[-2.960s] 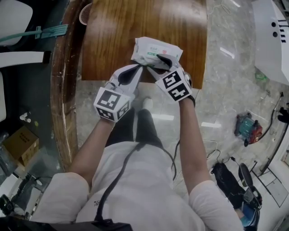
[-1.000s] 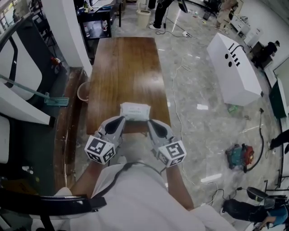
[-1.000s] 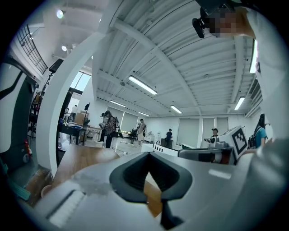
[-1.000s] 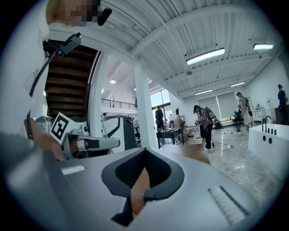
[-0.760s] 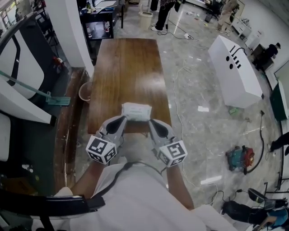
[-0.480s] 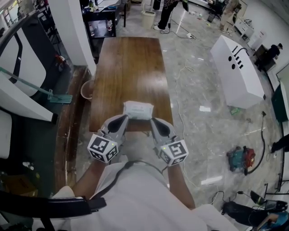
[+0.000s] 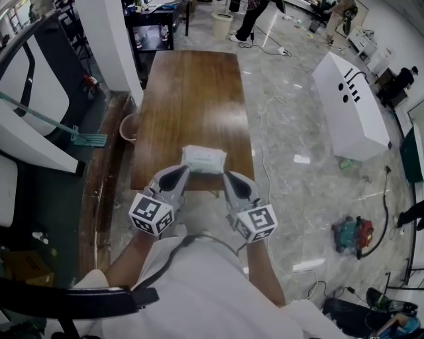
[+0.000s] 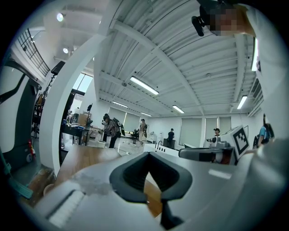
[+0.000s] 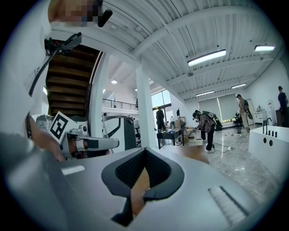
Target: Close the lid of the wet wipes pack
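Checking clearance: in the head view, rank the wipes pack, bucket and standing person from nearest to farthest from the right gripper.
1. Wipes pack, just ahead of the right gripper, at the near end of the table.
2. Bucket, beside the table's left edge.
3. Person, beyond the table's far end.

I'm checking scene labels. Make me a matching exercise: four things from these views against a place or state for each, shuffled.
Things:
1. pack
2. left gripper
3. bin
4. tool

Places or states:
a. on the floor, at the head view's right
b. jaws shut, nothing between them
c. on the near end of the table
d. beside the table's left edge in the head view

Pairs: 1-c, 2-b, 3-d, 4-a
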`<act>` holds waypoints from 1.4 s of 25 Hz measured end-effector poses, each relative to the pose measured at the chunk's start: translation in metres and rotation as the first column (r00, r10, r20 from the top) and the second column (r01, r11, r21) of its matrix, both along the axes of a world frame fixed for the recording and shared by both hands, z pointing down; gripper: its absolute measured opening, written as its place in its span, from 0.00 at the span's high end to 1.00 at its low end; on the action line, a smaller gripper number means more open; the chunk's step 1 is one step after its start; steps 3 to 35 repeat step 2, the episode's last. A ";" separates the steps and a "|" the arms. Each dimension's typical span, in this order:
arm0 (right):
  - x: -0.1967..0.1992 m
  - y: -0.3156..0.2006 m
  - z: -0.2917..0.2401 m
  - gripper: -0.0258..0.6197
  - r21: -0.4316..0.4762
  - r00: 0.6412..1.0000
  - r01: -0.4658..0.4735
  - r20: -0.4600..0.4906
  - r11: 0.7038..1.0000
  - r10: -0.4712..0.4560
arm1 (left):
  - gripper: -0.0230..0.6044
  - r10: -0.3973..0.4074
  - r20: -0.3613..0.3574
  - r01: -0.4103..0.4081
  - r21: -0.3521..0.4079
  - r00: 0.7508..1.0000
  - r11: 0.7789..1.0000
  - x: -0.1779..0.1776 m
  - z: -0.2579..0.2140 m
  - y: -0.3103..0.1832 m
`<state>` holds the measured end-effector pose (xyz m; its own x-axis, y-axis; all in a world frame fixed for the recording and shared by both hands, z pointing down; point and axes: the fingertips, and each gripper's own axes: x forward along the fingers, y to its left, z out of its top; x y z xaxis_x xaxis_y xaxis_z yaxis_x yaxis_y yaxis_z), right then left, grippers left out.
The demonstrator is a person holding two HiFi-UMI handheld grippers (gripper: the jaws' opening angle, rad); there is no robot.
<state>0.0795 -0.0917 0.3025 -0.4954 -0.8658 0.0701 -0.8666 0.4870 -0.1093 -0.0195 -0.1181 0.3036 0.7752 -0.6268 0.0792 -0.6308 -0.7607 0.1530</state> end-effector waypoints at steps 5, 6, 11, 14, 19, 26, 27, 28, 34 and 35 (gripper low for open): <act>0.000 -0.001 0.002 0.95 -0.004 1.000 0.004 -0.003 1.000 -0.004 | 0.96 -0.002 -0.001 0.002 -0.002 1.000 1.000 0.000 0.001 -0.001; 0.000 -0.001 0.002 0.95 -0.004 1.000 0.004 -0.003 1.000 -0.004 | 0.96 -0.002 -0.001 0.002 -0.002 1.000 1.000 0.000 0.001 -0.001; 0.000 -0.001 0.002 0.95 -0.004 1.000 0.004 -0.003 1.000 -0.004 | 0.96 -0.002 -0.001 0.002 -0.002 1.000 1.000 0.000 0.001 -0.001; 0.000 -0.001 0.002 0.95 -0.004 1.000 0.004 -0.003 1.000 -0.004 | 0.96 -0.002 -0.001 0.002 -0.002 1.000 1.000 0.000 0.001 -0.001; 0.000 -0.001 0.002 0.95 -0.004 1.000 0.004 -0.003 1.000 -0.004 | 0.96 -0.002 -0.001 0.002 -0.002 1.000 1.000 0.000 0.001 -0.001; 0.000 -0.001 0.002 0.95 -0.004 1.000 0.004 -0.003 1.000 -0.004 | 0.96 -0.002 -0.001 0.002 -0.002 1.000 1.000 0.000 0.001 -0.001; 0.000 -0.001 0.002 0.95 -0.004 1.000 0.004 -0.003 1.000 -0.004 | 0.96 -0.002 -0.001 0.002 -0.002 1.000 1.000 0.000 0.001 -0.001; 0.000 -0.001 0.002 0.95 -0.004 1.000 0.004 -0.003 1.000 -0.004 | 0.96 -0.002 -0.001 0.002 -0.002 1.000 1.000 0.000 0.001 -0.001; 0.000 -0.001 0.002 0.95 -0.004 1.000 0.004 -0.003 1.000 -0.004 | 0.96 -0.002 -0.001 0.002 -0.002 1.000 1.000 0.000 0.001 -0.001; 0.000 -0.001 0.002 0.95 -0.004 1.000 0.004 -0.003 1.000 -0.004 | 0.96 -0.002 -0.001 0.002 -0.002 1.000 1.000 0.000 0.001 -0.001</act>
